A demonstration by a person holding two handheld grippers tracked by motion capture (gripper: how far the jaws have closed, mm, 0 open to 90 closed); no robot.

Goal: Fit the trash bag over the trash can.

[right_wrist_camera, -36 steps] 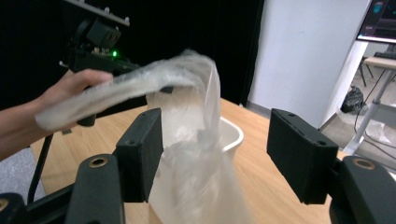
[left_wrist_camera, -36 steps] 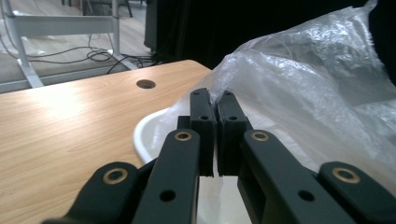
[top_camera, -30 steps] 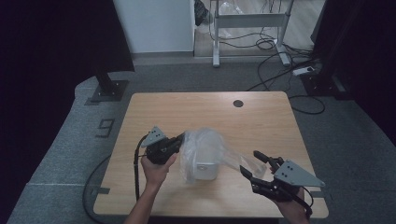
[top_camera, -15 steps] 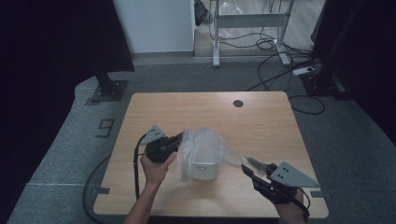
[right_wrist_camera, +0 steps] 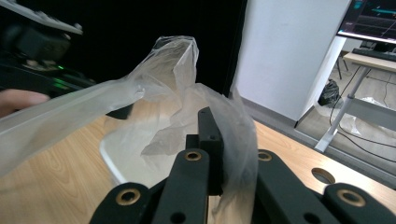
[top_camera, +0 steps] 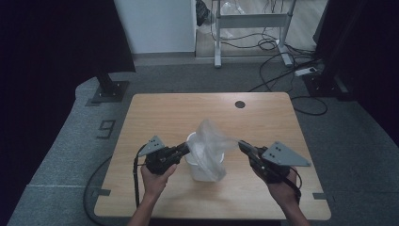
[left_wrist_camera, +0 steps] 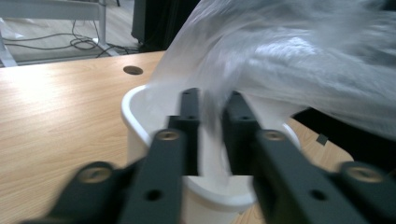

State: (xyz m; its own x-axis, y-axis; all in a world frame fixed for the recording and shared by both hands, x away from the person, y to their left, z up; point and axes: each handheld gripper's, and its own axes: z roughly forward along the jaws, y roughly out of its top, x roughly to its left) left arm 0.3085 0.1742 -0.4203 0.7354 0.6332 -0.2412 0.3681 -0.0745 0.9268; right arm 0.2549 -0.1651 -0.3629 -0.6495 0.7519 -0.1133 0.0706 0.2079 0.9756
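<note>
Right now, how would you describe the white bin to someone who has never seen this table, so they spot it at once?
On the wooden table, look near the front edge, between the left gripper and right gripper. The white bin stands there upright, open-topped. It is the thing with a clear plastic bag billowing out of it, pinched by both grippers.
</note>
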